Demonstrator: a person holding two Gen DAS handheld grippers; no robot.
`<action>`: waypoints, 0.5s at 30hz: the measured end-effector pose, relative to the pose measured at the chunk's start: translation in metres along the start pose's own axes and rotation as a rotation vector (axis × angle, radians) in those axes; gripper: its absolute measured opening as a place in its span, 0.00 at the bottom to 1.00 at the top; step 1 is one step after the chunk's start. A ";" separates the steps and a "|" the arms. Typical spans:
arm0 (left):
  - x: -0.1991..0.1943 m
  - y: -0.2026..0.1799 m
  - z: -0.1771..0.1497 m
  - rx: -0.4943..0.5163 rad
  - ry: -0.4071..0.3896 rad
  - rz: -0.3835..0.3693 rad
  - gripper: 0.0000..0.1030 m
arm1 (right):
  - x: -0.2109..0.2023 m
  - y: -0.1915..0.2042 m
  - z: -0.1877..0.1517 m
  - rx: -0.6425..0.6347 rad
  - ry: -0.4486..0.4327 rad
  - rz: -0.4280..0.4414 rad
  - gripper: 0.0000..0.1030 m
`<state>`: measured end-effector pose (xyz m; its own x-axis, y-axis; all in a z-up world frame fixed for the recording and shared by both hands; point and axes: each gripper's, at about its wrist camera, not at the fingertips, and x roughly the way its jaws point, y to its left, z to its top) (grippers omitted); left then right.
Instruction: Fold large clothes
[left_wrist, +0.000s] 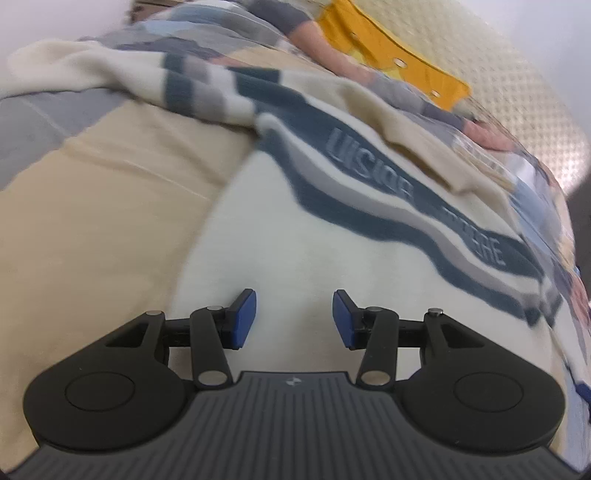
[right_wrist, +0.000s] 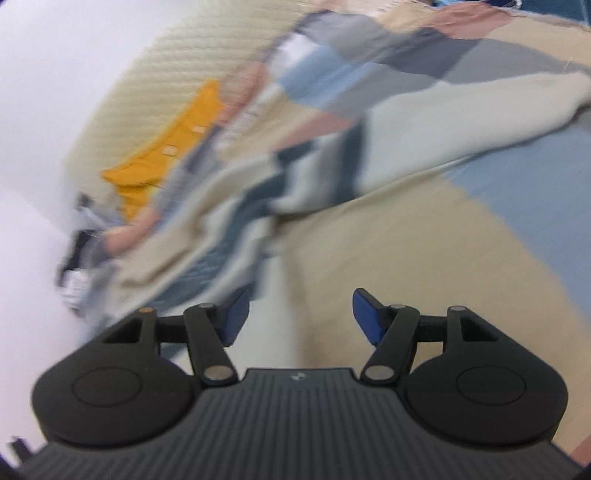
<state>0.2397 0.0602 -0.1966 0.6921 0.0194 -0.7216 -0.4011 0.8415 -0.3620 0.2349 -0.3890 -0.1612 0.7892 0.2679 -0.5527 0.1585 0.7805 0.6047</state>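
A cream sweater (left_wrist: 314, 236) with dark teal and grey wavy stripes and raised lettering lies spread on a patchwork bedcover (left_wrist: 92, 206). One sleeve lies out to the upper left. My left gripper (left_wrist: 294, 319) is open and empty, just above the sweater's plain cream lower part. In the blurred right wrist view the same sweater (right_wrist: 295, 177) lies bunched ahead, one cream sleeve stretching to the upper right. My right gripper (right_wrist: 300, 317) is open and empty, over the sweater's edge and the beige cover (right_wrist: 388, 251).
A yellow garment (left_wrist: 391, 51) with snaps lies on a cream textured blanket (left_wrist: 517, 85) beyond the sweater; it also shows in the right wrist view (right_wrist: 166, 155). A white wall (right_wrist: 44, 92) borders the bed. Dark items (right_wrist: 74, 266) sit by the bed's edge.
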 end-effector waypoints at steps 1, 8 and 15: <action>-0.003 0.004 0.000 -0.018 -0.009 0.009 0.50 | -0.005 0.007 -0.014 0.018 -0.001 0.026 0.63; -0.028 0.015 -0.005 -0.055 -0.053 0.108 0.50 | -0.011 0.015 -0.081 0.074 0.133 -0.081 0.64; -0.030 0.024 -0.012 -0.088 -0.024 0.231 0.50 | -0.009 0.012 -0.087 0.096 0.159 -0.134 0.63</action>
<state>0.2024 0.0736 -0.1908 0.5895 0.2199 -0.7772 -0.6004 0.7630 -0.2395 0.1778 -0.3332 -0.1992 0.6553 0.2570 -0.7103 0.3169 0.7600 0.5674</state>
